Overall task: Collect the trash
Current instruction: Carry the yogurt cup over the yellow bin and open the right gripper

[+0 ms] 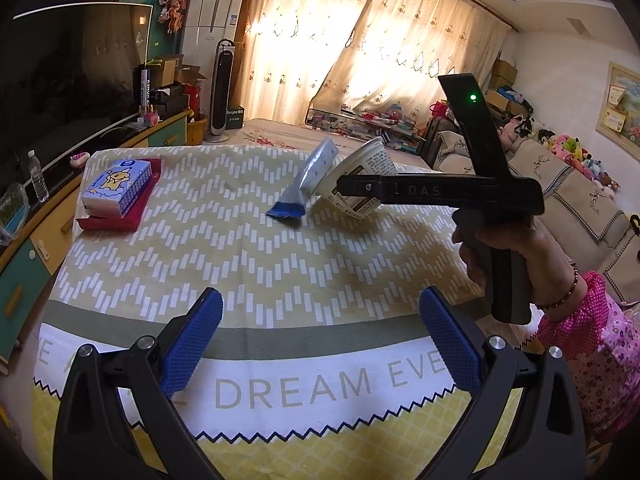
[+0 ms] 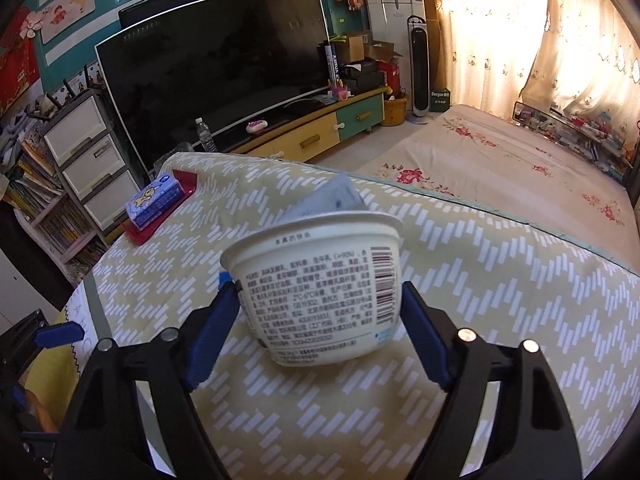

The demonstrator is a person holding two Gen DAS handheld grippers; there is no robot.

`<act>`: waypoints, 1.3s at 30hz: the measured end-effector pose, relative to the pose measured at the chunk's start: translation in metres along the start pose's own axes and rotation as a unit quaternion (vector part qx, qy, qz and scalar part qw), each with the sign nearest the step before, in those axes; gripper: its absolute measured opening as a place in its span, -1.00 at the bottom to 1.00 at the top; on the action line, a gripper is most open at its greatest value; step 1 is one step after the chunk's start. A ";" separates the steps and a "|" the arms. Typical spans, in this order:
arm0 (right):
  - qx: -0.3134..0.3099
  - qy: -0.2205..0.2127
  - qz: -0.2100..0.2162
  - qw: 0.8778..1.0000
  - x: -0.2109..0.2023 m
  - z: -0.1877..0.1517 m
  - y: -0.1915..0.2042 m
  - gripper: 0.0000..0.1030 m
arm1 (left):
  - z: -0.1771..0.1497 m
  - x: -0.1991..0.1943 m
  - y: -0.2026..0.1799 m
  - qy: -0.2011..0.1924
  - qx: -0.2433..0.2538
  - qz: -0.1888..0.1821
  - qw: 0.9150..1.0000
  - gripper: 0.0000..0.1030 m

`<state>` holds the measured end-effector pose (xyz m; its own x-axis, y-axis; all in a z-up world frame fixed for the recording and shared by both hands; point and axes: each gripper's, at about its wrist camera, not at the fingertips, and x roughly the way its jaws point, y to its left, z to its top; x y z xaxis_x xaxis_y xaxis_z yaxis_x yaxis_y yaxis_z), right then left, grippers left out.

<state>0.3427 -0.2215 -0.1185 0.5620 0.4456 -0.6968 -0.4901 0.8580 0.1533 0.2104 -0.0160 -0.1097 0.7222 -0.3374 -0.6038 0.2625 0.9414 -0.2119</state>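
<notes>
A white paper cup (image 2: pixel 316 264) with printed text and a barcode sits tilted on the yellow zigzag tablecloth (image 2: pixel 460 300). My right gripper (image 2: pixel 318 288) is shut on it, a blue pad pressing each side of its wall. In the left wrist view the cup (image 1: pixel 372 160) tips toward the left behind the right gripper (image 1: pixel 348 188), which a hand (image 1: pixel 500 248) holds. A blue and silver wrapper (image 1: pixel 312 172) leans against the cup's left side, its lower end on the cloth; its top shows behind the rim (image 2: pixel 332 200). My left gripper (image 1: pixel 322 300) hovers open and holds nothing, nearer the front edge.
A blue tissue pack (image 1: pixel 116 188) lies on a red tray (image 1: pixel 140 208) at the table's far left corner. Beyond stand a large TV (image 2: pixel 224 80) on a low cabinet, a water bottle (image 2: pixel 206 136), a floral mattress (image 2: pixel 500 152) and a sofa (image 1: pixel 560 184) with plush toys.
</notes>
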 end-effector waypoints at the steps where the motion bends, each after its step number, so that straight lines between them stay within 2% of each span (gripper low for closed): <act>1: -0.003 -0.003 -0.004 1.000 -0.006 -0.002 0.002 0.48 | 0.000 0.000 0.000 0.000 0.000 0.000 1.000 0.89; 7: -0.003 -0.014 -0.015 1.000 -0.042 -0.015 0.008 0.48 | 0.000 -0.002 -0.004 0.000 0.006 0.001 1.000 0.89; 11: 0.001 -0.032 -0.043 0.999 -0.078 -0.035 0.009 0.48 | 0.000 -0.001 -0.005 0.000 0.009 0.001 1.000 0.89; 15: 0.043 -0.066 -0.077 0.994 -0.121 -0.067 -0.008 0.49 | 0.000 -0.002 -0.006 -0.001 0.013 0.001 1.000 0.91; 18: 0.086 -0.093 -0.110 0.986 -0.156 -0.096 -0.030 0.49 | -0.001 -0.002 -0.007 0.000 0.015 -0.001 1.000 0.91; 22: 0.127 -0.108 -0.180 0.969 -0.197 -0.134 -0.057 0.49 | -0.001 -0.003 -0.008 -0.002 0.016 -0.001 1.000 0.91; 25: 0.162 -0.106 -0.238 0.952 -0.225 -0.165 -0.080 0.49 | -0.001 -0.003 -0.008 -0.001 0.017 -0.001 1.000 0.91; 32: 0.254 -0.064 -0.354 0.898 -0.266 -0.229 -0.143 0.49 | -0.001 -0.003 -0.008 0.001 0.016 -0.001 1.000 0.91; 35: 0.286 -0.047 -0.373 0.881 -0.267 -0.245 -0.161 0.49 | -0.001 -0.003 -0.008 0.001 0.015 -0.001 1.000 0.91; 39: 0.316 -0.035 -0.384 0.867 -0.268 -0.265 -0.179 0.49 | -0.001 -0.003 -0.008 0.001 0.015 -0.001 1.000 0.91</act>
<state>0.1040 -0.5623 -0.1451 0.6114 -0.3241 -0.7219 0.4968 0.8673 0.0315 0.2056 -0.0222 -0.1072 0.7199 -0.3396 -0.6053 0.2837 0.9399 -0.1899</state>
